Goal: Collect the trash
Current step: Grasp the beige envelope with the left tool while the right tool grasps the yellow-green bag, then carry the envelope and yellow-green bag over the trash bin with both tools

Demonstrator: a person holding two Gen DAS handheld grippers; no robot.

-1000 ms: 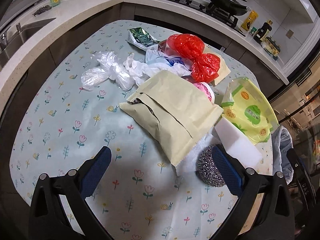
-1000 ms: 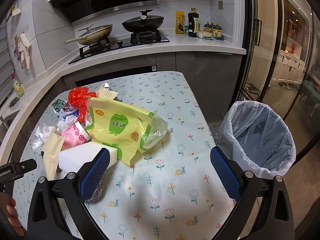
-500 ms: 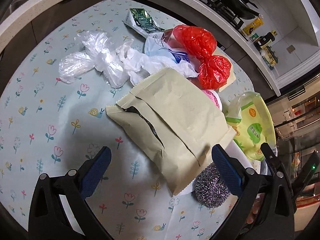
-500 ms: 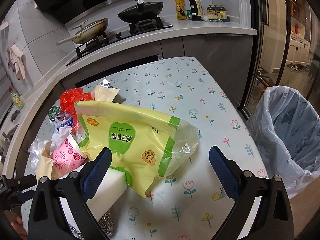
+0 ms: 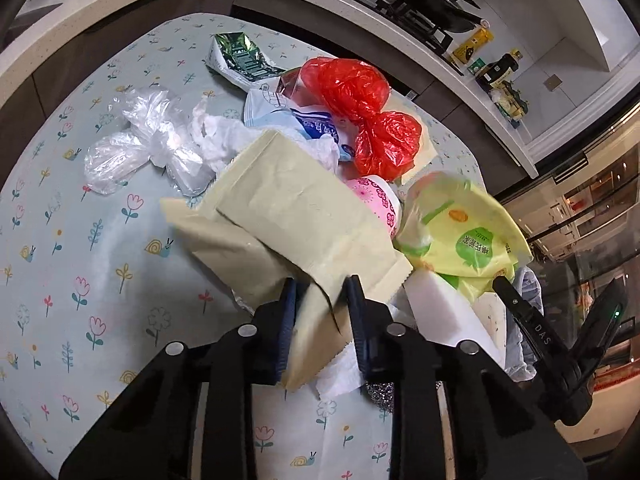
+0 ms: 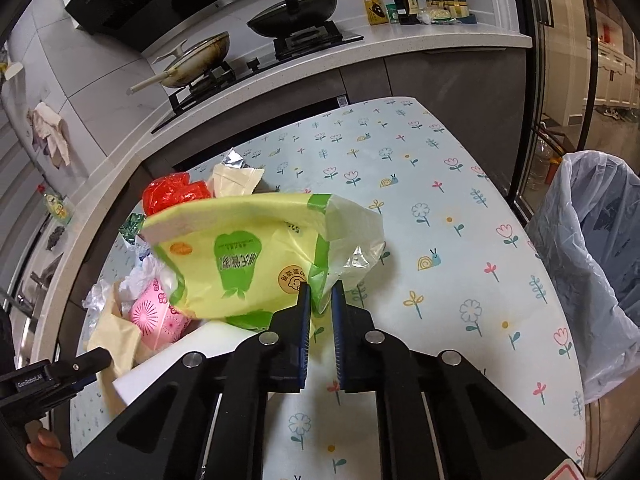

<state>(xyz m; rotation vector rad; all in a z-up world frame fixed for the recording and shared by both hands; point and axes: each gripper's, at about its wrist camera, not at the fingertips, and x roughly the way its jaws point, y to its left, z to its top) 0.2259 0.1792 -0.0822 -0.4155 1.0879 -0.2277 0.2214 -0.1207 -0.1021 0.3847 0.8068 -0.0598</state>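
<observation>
A pile of trash lies on the flowered tablecloth (image 5: 80,280). My left gripper (image 5: 320,284) points down at the near corner of a beige paper bag (image 5: 296,216); its jaws are closing, and the crumpled corner sits pinched between the pads. Behind the bag are a red plastic bag (image 5: 360,92), clear plastic (image 5: 148,140), a green wrapper (image 5: 236,56) and a pink cup (image 5: 378,196). My right gripper (image 6: 320,286) is shut on the near edge of a yellow-green plastic bag (image 6: 240,256), which is lifted off the cloth.
A bin with a clear liner (image 6: 592,248) stands beside the table's right edge. A white foam block (image 5: 436,296) and a steel scourer (image 5: 380,394) lie near the left gripper. A counter with a stove and pans (image 6: 292,8) runs behind the table.
Both grippers moved forward and down and went from wide open to closed. The left now pinches the paper bag's corner. The right now holds the yellow-green bag, which has risen.
</observation>
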